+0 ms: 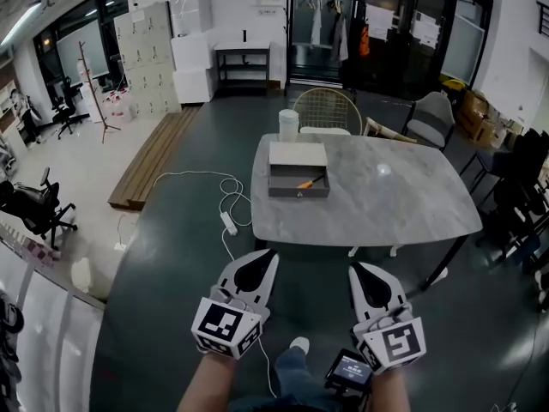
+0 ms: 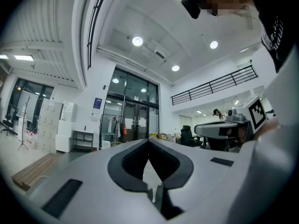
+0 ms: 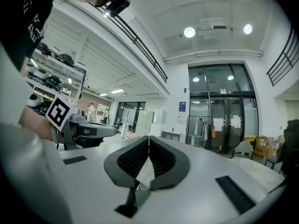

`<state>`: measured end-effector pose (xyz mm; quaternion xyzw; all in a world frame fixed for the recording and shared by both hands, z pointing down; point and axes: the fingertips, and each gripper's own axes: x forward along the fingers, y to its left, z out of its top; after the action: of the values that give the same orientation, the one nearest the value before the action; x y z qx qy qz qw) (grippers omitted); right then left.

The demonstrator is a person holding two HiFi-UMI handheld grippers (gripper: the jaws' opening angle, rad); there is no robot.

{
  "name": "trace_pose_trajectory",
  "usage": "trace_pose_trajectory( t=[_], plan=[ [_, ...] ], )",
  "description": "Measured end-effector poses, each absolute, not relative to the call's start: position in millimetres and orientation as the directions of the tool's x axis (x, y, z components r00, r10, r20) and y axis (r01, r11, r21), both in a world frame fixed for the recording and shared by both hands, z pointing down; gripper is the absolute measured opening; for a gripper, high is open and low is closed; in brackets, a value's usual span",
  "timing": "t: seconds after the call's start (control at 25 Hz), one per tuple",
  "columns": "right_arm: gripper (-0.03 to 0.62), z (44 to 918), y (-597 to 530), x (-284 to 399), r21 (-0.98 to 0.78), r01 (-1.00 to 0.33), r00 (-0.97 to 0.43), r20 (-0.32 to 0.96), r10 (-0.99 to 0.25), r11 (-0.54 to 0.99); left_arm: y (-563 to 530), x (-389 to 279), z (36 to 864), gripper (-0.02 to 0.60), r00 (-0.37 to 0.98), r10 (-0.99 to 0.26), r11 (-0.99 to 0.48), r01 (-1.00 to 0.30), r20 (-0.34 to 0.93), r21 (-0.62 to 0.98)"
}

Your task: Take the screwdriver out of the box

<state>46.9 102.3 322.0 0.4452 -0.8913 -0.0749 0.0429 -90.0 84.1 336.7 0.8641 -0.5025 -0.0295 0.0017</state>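
Note:
On the grey marble table [image 1: 403, 204] stands an open grey box [image 1: 298, 182] with a pale lid raised behind it. An orange-handled screwdriver [image 1: 309, 181] lies inside it. My left gripper [image 1: 269, 254] and right gripper [image 1: 353, 269] hang side by side in front of the table's near edge, well short of the box, both pointing level toward it. Both are shut, jaw tips touching, with nothing between them. In the left gripper view my left gripper [image 2: 149, 139] shows its tips met; the right gripper view shows my right gripper [image 3: 149, 138] the same way.
A white cup [image 1: 288, 124] stands at the table's far edge behind the box. A wire chair [image 1: 326, 110] and a grey chair [image 1: 429, 118] sit beyond the table. A white cable with a power strip [image 1: 228, 222] lies on the floor left of the table.

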Motion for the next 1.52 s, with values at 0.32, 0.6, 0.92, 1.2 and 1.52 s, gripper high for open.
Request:
trace_pose_trajectory(
  t=[0.32, 0.6, 0.92, 1.2, 1.52],
  plan=[
    [0.026, 317, 1, 72, 0.158, -0.791, -0.601, -0.013, -0.799, 0.591, -12, -67, 332, 0.014, 0.477, -0.878, -0.478, -0.878, -0.046, 0.014],
    [0.026, 320, -48, 82, 0.146, -0.788, -0.605, 0.001, -0.797, 0.598, -54, -58, 342, 0.014, 0.485, -0.874, -0.485, -0.874, -0.007, 0.026],
    [0.026, 346, -97, 86, 0.121, -0.787, -0.606, 0.033, -0.795, 0.605, -102, -62, 366, 0.014, 0.472, -0.881, -0.47, -0.882, 0.039, 0.04],
    [0.026, 355, -151, 92, 0.128, -0.804, -0.58, 0.048, -0.813, 0.581, -165, -69, 374, 0.014, 0.475, -0.879, -0.473, -0.88, 0.043, 0.052],
    [0.026, 346, -235, 103, 0.136, -0.831, -0.536, 0.065, -0.842, 0.54, -253, -66, 368, 0.014, 0.525, -0.849, -0.52, -0.849, 0.048, 0.089]
  ],
)
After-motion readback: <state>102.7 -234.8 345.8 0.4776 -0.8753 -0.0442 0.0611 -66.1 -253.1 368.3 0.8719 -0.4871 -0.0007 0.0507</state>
